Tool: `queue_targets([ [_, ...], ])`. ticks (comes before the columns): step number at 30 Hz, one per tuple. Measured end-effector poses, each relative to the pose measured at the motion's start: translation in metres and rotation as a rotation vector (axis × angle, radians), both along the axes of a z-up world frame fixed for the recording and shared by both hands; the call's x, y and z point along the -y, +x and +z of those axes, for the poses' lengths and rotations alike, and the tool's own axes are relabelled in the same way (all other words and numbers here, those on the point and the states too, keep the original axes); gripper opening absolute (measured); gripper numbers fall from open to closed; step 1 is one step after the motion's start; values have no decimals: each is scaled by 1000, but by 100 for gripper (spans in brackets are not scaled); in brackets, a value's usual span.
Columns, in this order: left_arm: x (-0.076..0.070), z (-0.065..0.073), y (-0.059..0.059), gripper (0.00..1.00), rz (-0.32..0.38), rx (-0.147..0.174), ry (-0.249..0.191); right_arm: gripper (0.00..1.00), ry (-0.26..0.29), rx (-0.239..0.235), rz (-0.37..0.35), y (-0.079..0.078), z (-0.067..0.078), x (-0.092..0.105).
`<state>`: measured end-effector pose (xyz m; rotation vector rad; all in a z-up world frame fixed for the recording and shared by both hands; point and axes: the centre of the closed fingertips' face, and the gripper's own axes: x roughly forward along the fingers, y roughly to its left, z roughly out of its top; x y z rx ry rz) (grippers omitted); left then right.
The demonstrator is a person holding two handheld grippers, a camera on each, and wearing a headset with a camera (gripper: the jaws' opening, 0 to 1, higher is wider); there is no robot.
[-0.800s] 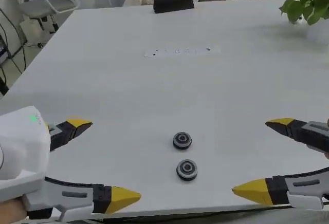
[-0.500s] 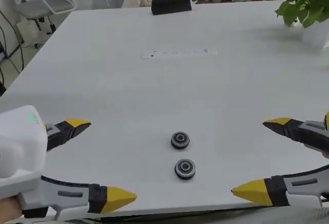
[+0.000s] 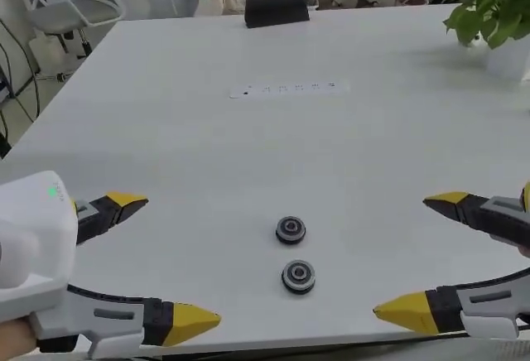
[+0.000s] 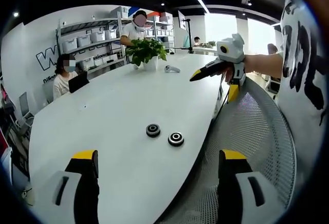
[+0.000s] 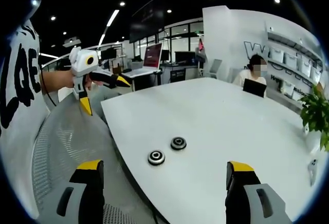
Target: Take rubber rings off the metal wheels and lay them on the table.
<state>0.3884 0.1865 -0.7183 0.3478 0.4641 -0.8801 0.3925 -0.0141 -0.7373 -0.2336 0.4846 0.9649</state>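
Your left gripper (image 3: pixel 161 260) and right gripper (image 3: pixel 421 253): both spread wide, empty. Far wheel (image 3: pixel 290 229), near wheel (image 3: pixel 298 276) lower centre of head view, close to table (image 3: pixel 248 146) edge, rubber rings apparently on. Risk: your off-centre pinch skids wheel off edge.

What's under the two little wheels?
The far wheel and near wheel sit flat on the white table. The spot beneath each is hidden by the wheel.

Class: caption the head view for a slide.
Both open, the left tool and right tool flank the far wheel and near wheel on the table.
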Motion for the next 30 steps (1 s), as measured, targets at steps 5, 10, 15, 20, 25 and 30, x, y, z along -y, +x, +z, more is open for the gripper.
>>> queue_targets([
  [5,0,-1,0,95,-2,-4,2,98,1,2,2,1,0,0],
  [10,1,-2,1,95,-5,-4,-1,97,0,-3,4,1,-2,-1],
  [15,2,-2,2,94,-8,-7,0,96,-2,-3,9,1,-2,-2],
  [20,3,-3,4,94,-12,-7,0,94,-1,-1,10,4,-2,-2],
  [25,5,-2,5,93,-19,-6,1,92,-1,6,12,5,-1,-3],
  [30,7,-1,8,93,-24,-2,0,91,-4,9,17,7,0,-3],
])
